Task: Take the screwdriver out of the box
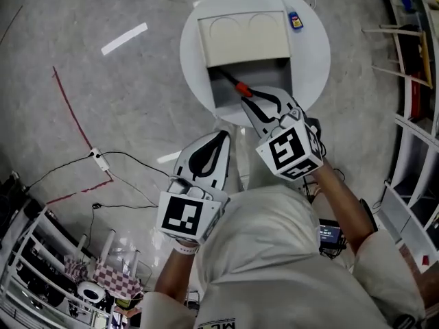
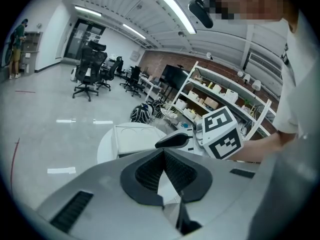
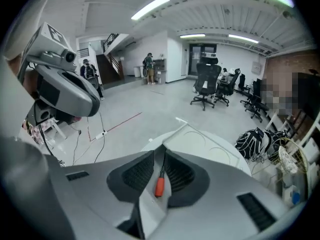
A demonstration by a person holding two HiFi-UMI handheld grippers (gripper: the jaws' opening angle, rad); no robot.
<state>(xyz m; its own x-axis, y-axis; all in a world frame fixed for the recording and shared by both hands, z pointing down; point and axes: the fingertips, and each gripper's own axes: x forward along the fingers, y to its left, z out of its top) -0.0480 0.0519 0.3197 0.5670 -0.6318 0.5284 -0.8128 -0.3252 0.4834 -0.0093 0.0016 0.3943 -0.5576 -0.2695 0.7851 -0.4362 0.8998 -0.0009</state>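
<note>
A screwdriver (image 1: 240, 86) with an orange-red handle and a dark shaft lies in the grey tray of the open box (image 1: 271, 74), near its left side. The beige lid (image 1: 243, 36) is folded back. My right gripper (image 1: 244, 99) hovers over the tray's near edge, its tips just behind the handle. In the right gripper view the screwdriver (image 3: 159, 186) shows through the narrow slit behind the meeting tips of that gripper (image 3: 163, 148); I cannot tell whether they touch. My left gripper (image 1: 221, 137) hangs off the table's near edge, holding nothing; its tips (image 2: 163, 151) meet.
The box stands on a small round white table (image 1: 312, 53), with a small blue object (image 1: 295, 20) by the lid. Cables and a power strip (image 1: 101, 160) lie on the floor to the left. Shelving (image 1: 418, 136) lines the right, and a wire cart (image 1: 41, 266) stands near left.
</note>
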